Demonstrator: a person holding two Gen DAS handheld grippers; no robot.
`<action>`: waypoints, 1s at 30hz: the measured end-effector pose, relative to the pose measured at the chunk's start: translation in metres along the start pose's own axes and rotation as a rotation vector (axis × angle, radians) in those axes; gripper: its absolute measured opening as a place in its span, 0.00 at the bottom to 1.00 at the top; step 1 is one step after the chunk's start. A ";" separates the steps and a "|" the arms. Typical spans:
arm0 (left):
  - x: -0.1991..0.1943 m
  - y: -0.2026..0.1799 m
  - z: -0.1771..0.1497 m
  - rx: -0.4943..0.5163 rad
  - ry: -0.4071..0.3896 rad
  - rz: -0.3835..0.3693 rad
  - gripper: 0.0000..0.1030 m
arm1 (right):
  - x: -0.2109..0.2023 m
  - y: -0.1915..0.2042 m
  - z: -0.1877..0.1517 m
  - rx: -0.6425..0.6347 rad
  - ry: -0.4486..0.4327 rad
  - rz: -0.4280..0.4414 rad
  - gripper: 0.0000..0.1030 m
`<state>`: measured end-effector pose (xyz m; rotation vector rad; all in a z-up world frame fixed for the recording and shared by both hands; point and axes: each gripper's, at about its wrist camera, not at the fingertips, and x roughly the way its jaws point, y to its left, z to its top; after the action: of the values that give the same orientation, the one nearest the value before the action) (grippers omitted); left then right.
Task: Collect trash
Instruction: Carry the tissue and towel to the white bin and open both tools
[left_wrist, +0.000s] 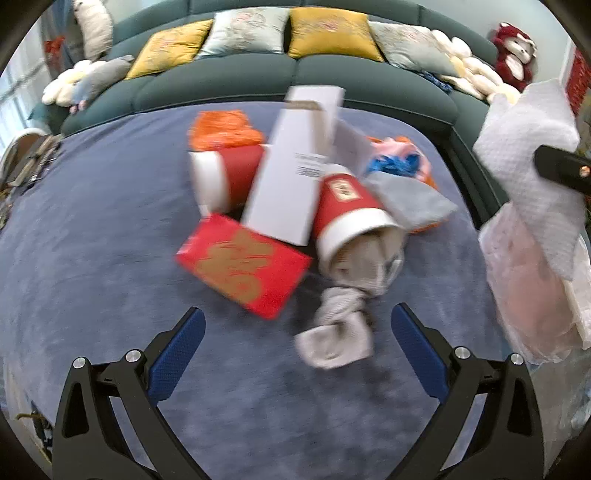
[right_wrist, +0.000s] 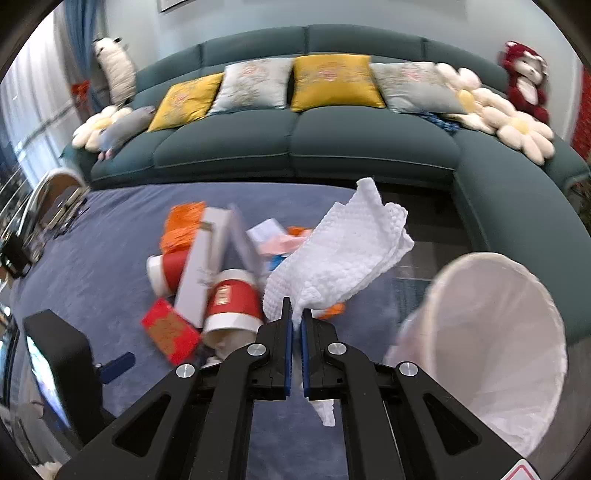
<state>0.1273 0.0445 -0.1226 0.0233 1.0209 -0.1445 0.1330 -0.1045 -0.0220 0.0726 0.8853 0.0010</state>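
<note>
The right gripper (right_wrist: 296, 317) is clamped on a white paper towel (right_wrist: 343, 254) lifted above the trash pile, so carrying it to the lined bin (right_wrist: 491, 332) comes next, while the left gripper (left_wrist: 295, 350) hovers wide open over the crumpled grey tissue (left_wrist: 338, 332)

Two red cups (left_wrist: 236, 177), two yellow cushions (right_wrist: 334, 81)

The left gripper (left_wrist: 297, 354) is showing black angular arms, with blue textured pads (left_wrist: 177, 354); silver round screws are studding its joints. The right gripper (right_wrist: 296, 321) is looking the same.
</note>
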 end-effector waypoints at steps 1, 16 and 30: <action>0.004 -0.005 0.001 0.005 0.005 -0.004 0.93 | 0.000 -0.006 0.000 0.010 0.000 -0.010 0.04; 0.043 -0.035 0.002 0.035 0.098 -0.007 0.27 | 0.008 -0.061 -0.024 0.092 0.038 -0.043 0.04; -0.050 -0.106 0.010 0.102 -0.048 -0.085 0.26 | -0.035 -0.110 -0.030 0.172 -0.022 -0.056 0.04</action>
<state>0.0959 -0.0560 -0.0702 0.0686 0.9663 -0.2737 0.0844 -0.2137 -0.0211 0.2080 0.8634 -0.1276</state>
